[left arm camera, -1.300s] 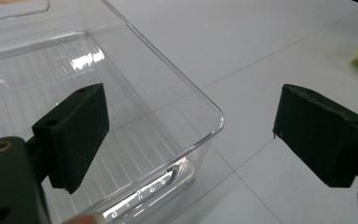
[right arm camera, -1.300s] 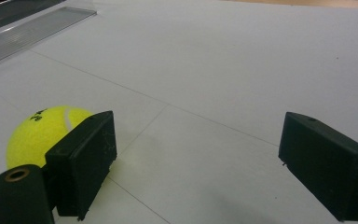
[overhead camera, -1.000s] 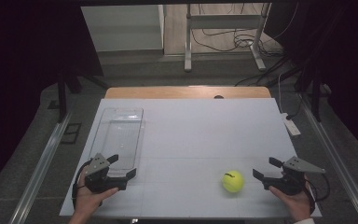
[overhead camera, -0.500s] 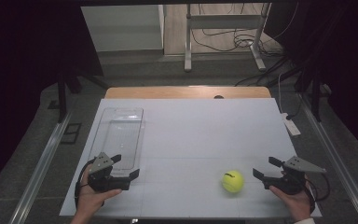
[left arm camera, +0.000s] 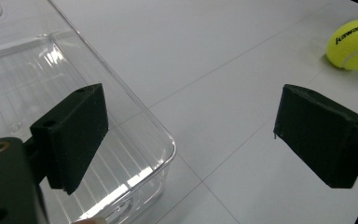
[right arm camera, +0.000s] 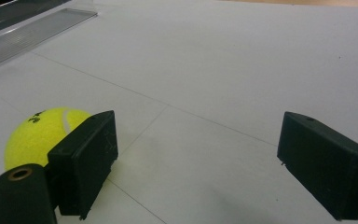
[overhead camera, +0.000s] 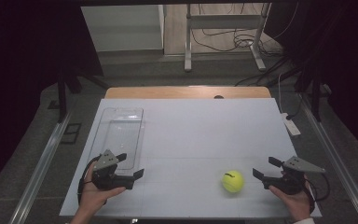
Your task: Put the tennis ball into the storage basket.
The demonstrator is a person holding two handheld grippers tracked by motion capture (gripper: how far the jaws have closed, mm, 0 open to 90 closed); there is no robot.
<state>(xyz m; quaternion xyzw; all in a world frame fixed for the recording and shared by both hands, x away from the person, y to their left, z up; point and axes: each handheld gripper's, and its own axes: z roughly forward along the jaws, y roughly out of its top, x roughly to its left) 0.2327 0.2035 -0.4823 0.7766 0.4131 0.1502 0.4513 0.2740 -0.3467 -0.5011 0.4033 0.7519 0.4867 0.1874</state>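
A yellow ball (overhead camera: pixel 232 181) rests on the white table (overhead camera: pixel 205 135), near the front edge, just left of the right gripper (overhead camera: pixel 266 171). That gripper is nearer, jaws spread wide and empty. The left gripper (overhead camera: pixel 131 168), also spread and empty, sits beside a clear tray (overhead camera: pixel 121 133). Bare table lies between ball and tray.

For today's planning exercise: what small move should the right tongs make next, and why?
Probably swing the right tongs slightly toward the ball. They are open, and in the right gripper view the ball sits behind one jaw rather than between both.
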